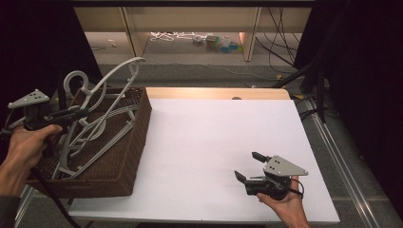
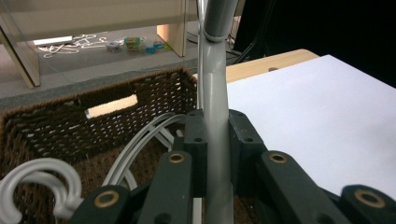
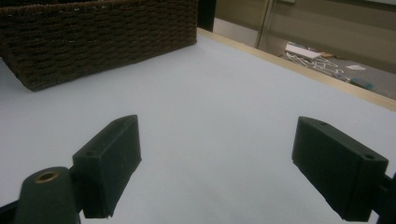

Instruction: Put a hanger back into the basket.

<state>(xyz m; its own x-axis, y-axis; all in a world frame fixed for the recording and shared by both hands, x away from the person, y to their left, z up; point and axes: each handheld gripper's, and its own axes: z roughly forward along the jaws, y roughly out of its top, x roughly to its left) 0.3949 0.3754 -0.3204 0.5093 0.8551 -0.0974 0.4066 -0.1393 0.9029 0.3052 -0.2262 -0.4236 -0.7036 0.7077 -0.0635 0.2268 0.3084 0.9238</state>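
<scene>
A dark woven basket (image 1: 128, 156) sits at the left edge of the white table (image 1: 214, 142), overhanging it somewhat, and it holds several grey plastic hangers (image 1: 102, 135) lying jumbled against one another. 1 hanger (image 1: 116, 71) stands up out of the pile, its curved arm arching above the basket's far rim toward the back of the table, with a hook (image 1: 76, 78) rising just beside it. The left gripper (image 1: 78, 114) is over the basket's left side, held in the person's left hand (image 1: 26, 147), and is clamped on that raised hanger: in the left gripper view the 2 black jaws press from both sides against a grey hanger bar (image 2: 215, 121) that runs straight up between them, with another white hook (image 2: 39, 184) low at the left and the basket's handle slot (image 2: 112, 106) in its far wall beyond. The right gripper (image 1: 252, 166) is near the front right corner of the table, held low in the right hand (image 1: 285, 204), with its grey 3-cornered plate (image 1: 284, 166) on top. Its jaws are spread wide with nothing between them; in the right gripper view they frame bare white tabletop (image 3: 219, 116), with the basket's woven wall (image 3: 102, 37) well apart at the upper left.
</scene>
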